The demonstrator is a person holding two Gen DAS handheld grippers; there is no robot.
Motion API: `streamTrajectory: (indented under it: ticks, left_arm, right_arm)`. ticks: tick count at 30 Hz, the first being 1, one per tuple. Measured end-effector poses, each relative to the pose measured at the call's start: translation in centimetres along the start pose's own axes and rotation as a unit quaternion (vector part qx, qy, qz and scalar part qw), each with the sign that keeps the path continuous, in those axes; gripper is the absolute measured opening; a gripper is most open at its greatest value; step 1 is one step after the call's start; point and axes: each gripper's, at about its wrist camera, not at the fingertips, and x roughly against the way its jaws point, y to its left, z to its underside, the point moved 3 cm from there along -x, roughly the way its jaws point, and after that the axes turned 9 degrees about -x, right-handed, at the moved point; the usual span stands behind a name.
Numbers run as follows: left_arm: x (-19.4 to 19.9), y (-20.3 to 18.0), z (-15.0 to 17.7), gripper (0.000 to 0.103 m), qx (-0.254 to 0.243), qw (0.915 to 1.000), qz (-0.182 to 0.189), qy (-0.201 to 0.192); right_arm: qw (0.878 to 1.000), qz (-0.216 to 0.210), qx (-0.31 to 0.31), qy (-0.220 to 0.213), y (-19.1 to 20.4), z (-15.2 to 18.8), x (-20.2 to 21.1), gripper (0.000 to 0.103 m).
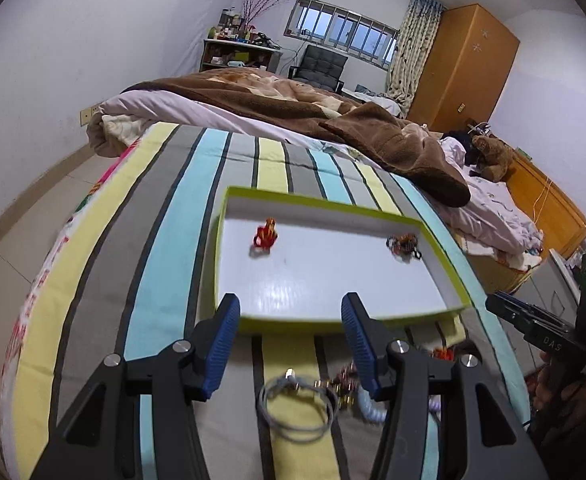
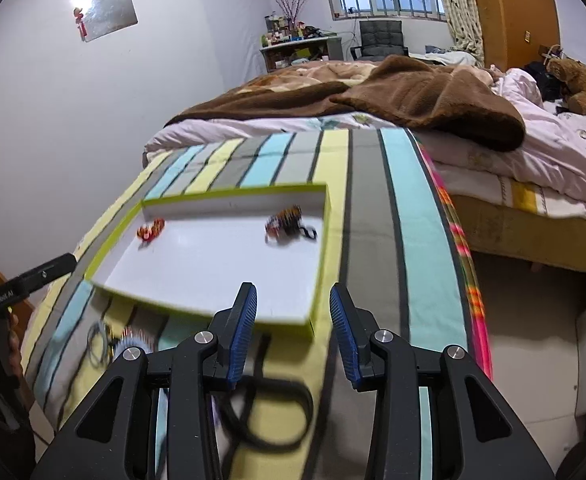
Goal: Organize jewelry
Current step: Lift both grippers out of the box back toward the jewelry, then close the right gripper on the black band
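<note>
A shallow white tray with a green rim (image 1: 429,227) (image 2: 320,256) lies on the striped bedsheet. In it sit a red and gold ornament (image 1: 266,233) (image 2: 151,230) and a dark beaded piece (image 1: 404,243) (image 2: 287,220). In front of the tray lie a grey wire ring (image 1: 297,406) (image 2: 95,340), gold beads (image 1: 339,386) and a white coiled band (image 1: 369,404). A black cord loop (image 2: 271,412) lies under my right gripper. My left gripper (image 1: 291,320) is open and empty above the wire ring. My right gripper (image 2: 293,308) is open and empty at the tray's near right corner.
A brown blanket (image 1: 333,116) and white quilt are piled on the bed beyond the tray. A teddy bear (image 2: 573,80) sits at the headboard. The bed's edge drops to a tiled floor (image 2: 533,340) on the right. A wooden wardrobe (image 1: 465,64), chair and cluttered shelf stand at the far wall.
</note>
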Motion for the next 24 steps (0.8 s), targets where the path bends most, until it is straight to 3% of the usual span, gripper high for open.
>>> streamTrajectory:
  ticks: [11, 17, 24]
  left_arm:
    - [1.3, 0.2, 3.3, 0.055, 0.014, 0.9999, -0.001, 0.006]
    - [1.1, 0.3, 4.6, 0.055, 0.018, 0.9995, -0.015, 0.021]
    - [0.6, 0.0, 5.9, 0.055, 0.009, 0.9991, -0.003, 0.041]
  right_arm:
    - [0.999, 0.018, 0.009, 0.036, -1.2, 4.6, 0.4, 0.039]
    - [0.998, 0.030, 0.014, 0.045, -1.3, 5.4, -0.2, 0.039]
    - [0.998, 0.042, 0.010, 0.044, -1.7, 5.6, -0.8, 0.039]
